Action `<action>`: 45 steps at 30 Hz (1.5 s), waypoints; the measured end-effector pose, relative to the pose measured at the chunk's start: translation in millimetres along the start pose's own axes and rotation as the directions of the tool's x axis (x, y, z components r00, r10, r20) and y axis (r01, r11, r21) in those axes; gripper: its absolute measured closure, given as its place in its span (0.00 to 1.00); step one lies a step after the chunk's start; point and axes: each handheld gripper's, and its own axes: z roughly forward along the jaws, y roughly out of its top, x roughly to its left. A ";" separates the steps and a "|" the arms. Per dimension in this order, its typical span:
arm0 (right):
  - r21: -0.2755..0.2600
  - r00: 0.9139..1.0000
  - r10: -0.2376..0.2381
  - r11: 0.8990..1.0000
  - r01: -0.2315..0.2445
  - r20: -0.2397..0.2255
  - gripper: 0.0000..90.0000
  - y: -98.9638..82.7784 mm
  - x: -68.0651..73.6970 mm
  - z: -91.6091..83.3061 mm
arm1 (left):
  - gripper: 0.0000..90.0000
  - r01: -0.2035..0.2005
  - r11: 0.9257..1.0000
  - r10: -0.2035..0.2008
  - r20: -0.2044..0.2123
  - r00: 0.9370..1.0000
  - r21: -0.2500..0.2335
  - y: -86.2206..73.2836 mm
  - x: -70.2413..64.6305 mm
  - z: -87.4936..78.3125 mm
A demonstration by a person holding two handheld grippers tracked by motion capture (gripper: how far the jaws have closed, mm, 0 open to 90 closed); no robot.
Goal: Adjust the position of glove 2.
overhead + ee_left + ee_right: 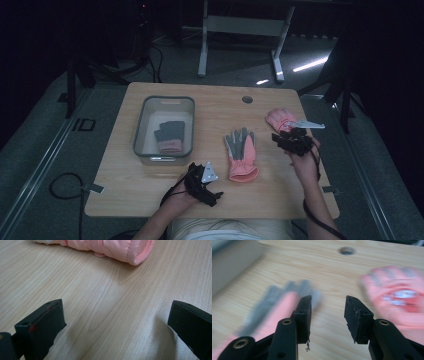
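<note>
The right claw (294,138) hovers spread and empty between the centre glove (242,155) and the far-right glove (281,119). The left claw (206,186) rests spread on the table (150,185).

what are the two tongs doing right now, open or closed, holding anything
Left tongs: open wide, holding nothing, bare table between the jaws.
Right tongs: open, holding nothing, between the two pink gloves.
</note>
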 end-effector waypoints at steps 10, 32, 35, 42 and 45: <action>0.051 0.996 -0.044 0.998 0.040 0.076 0.66 13.7 -57.5 2.7 | 0.01 -0.007 1.000 0.007 -0.002 1.000 0.010 0.5 0.0 1.0; 0.213 0.987 -0.103 0.974 0.076 0.121 0.52 20.7 -109.7 70.9 | 0.01 -0.007 1.000 0.007 0.029 1.000 0.009 0.8 1.1 1.7; 0.255 0.984 -0.146 0.960 0.115 0.104 0.54 11.8 -112.6 82.2 | 0.01 -0.006 1.000 0.006 0.033 0.999 0.005 0.8 1.4 1.6; 0.286 0.976 -0.188 0.947 0.150 0.108 0.82 9.9 -104.5 88.3 | 0.01 -0.014 1.000 0.014 0.026 1.000 0.008 0.9 0.3 1.9; 0.322 0.980 -0.171 0.938 0.129 0.105 0.88 15.4 -104.4 88.9 | 0.01 -0.013 1.000 0.013 0.023 1.000 0.008 0.9 0.1 1.8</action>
